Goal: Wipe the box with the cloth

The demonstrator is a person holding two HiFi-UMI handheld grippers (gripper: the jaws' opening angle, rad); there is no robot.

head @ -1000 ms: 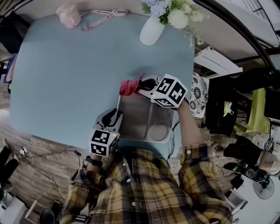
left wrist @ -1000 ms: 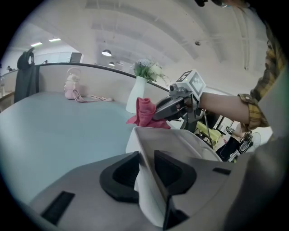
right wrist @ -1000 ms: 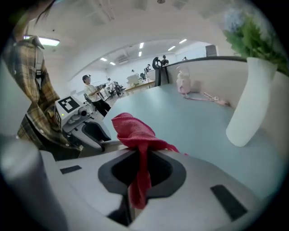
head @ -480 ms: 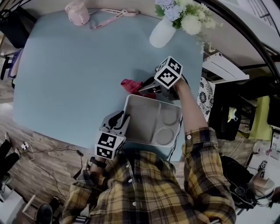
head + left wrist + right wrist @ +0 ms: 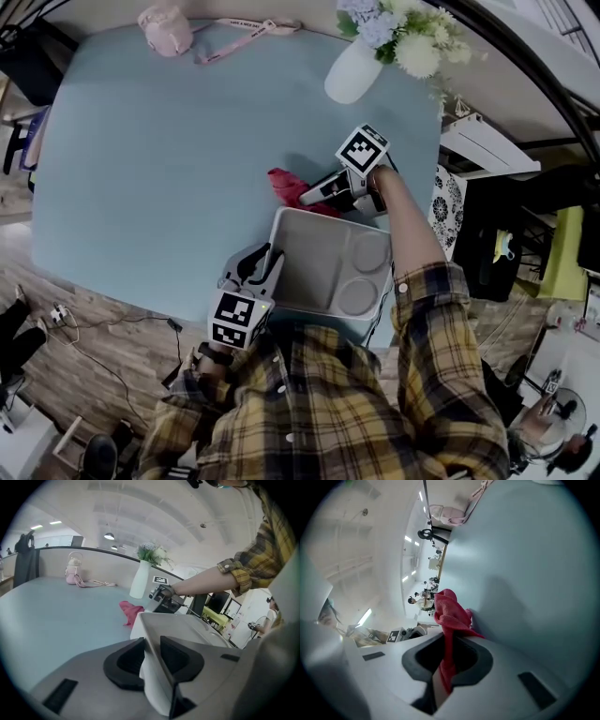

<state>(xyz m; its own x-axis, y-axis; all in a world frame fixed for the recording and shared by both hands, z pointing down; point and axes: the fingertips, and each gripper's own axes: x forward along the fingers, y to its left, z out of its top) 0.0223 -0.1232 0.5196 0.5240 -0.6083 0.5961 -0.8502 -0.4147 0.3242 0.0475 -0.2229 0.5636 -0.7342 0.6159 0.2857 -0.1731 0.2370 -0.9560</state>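
Red cloth [image 5: 450, 616] is clamped between the jaws of the right gripper [image 5: 316, 194]. Its free end is bunched on the blue table [image 5: 159, 159], just beyond the far left corner of the box [image 5: 309, 267]. The pale grey box is set at the near edge of the table. Its near left wall is pinched between the jaws of the left gripper [image 5: 262, 263], by which it is steadied. The step in hand is judged to be the wiping of the far outer wall, or the approach to it; whether cloth and box touch cannot be told. Next, the cloth is to be pressed against that wall and drawn along it while the box is held firm against sliding.
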